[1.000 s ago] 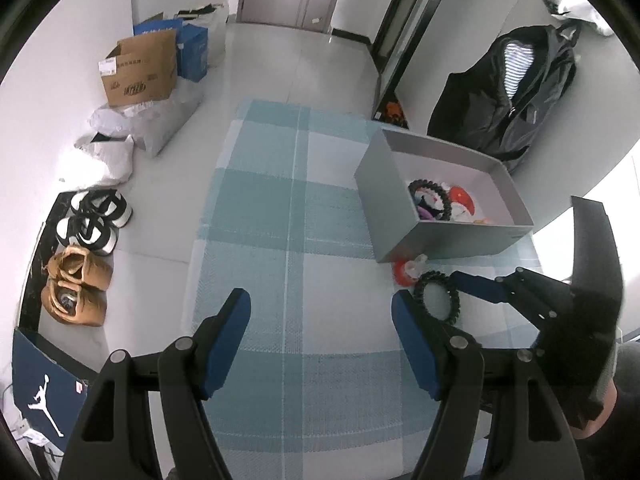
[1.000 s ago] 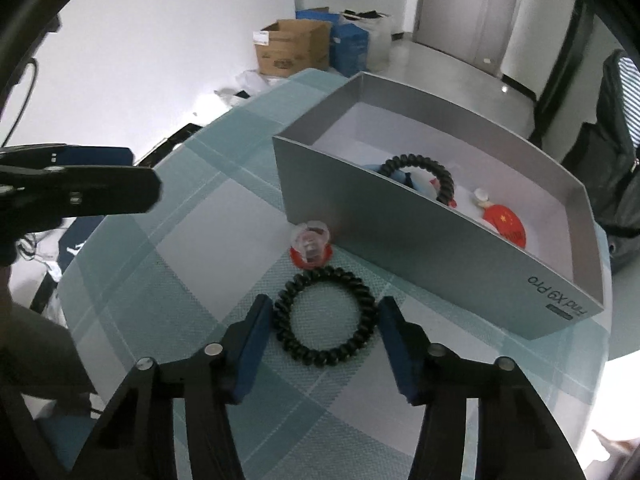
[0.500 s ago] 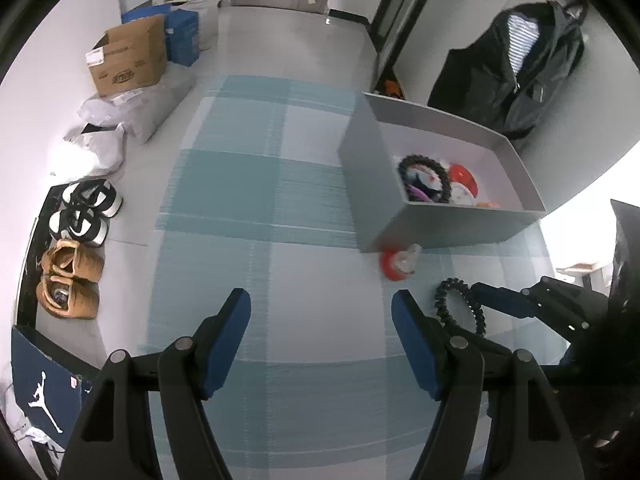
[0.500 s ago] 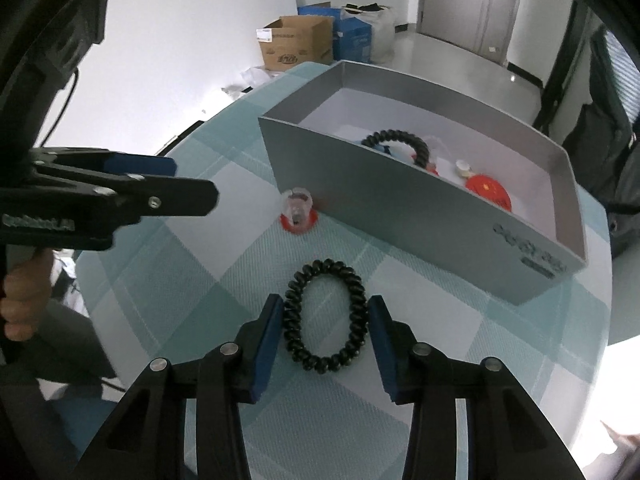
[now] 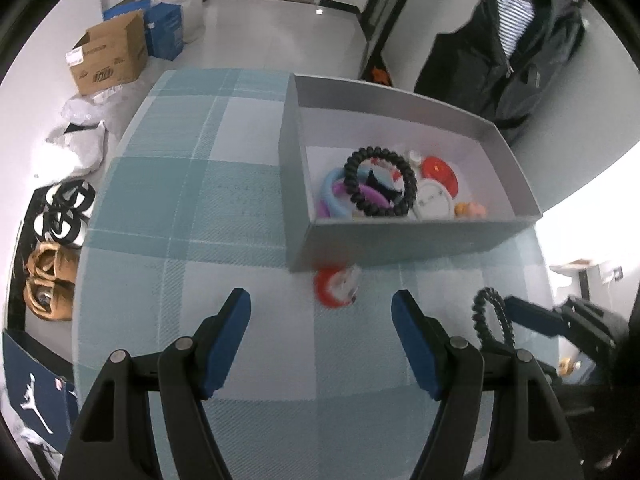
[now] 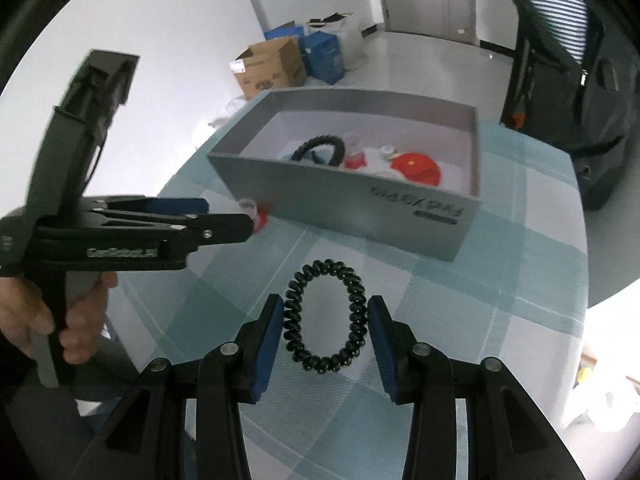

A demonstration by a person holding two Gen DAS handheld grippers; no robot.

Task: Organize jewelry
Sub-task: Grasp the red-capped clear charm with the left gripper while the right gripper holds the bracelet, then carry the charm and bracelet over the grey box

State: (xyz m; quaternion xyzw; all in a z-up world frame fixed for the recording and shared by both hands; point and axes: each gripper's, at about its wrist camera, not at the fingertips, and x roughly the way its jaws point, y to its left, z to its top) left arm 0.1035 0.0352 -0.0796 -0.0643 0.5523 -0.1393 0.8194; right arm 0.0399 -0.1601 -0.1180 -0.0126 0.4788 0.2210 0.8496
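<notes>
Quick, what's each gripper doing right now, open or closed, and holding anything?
Left gripper: open, holding nothing.
Right gripper: closed on the black coil bracelet, squeezed into an oval.

Black spiral coil bracelet (image 6: 325, 316) squeezed into an upright oval, lifted off the checked cloth. Grey box (image 5: 400, 240) holds another black coil bracelet (image 5: 380, 188) atop pastel bands.

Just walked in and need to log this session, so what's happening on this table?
A person with a gripper in each hand is sorting jewelry into a gray box on a checked tablecloth. The right gripper is squeezing a black coiled bracelet, which looks lifted off the cloth. The left gripper is open and empty, near a small red item outside the box. Another black bracelet already lies inside.
</notes>
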